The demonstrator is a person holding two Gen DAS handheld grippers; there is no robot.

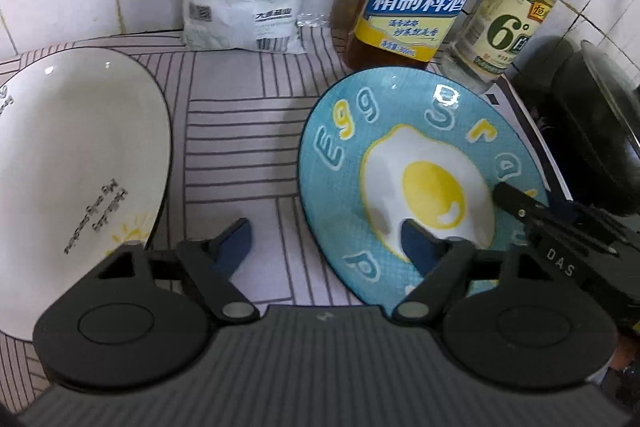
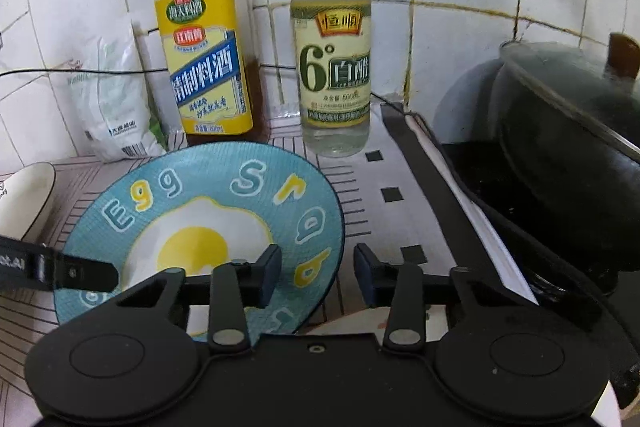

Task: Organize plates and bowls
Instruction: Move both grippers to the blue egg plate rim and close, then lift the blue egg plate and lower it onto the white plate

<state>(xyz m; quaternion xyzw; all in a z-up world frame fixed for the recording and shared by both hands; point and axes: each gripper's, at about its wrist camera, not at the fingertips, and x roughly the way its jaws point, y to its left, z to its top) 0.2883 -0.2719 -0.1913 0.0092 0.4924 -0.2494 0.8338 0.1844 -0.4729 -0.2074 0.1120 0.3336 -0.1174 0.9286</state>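
On the striped counter mat (image 1: pixel 240 131), the white bowl (image 1: pixel 76 163) sits far left. The left gripper (image 1: pixel 326 241) gapes wide, holding nothing, 1 finger over the blue egg plate (image 1: pixel 420 163). The right gripper (image 2: pixel 318 273) straddles that plate's right rim, jaws apart, not clamped. 2 bottles (image 2: pixel 334 67) stand behind.

The left gripper (image 1: pixel 324 243) has a ribbed dark grey body with two round black housings, each marked by a faint raised ring. Black linkage bars pivot on silver rivets, beside triangular cut-outs, and end in dark blue pads (image 1: pixel 236 241). The right gripper (image 2: pixel 318 273) is matt black with the same round housings, silver rivets, a small screw in the middle of its body, and dark blue fingertips (image 2: pixel 270 275). White lettering reading "DAS" shows on its side in the left view.
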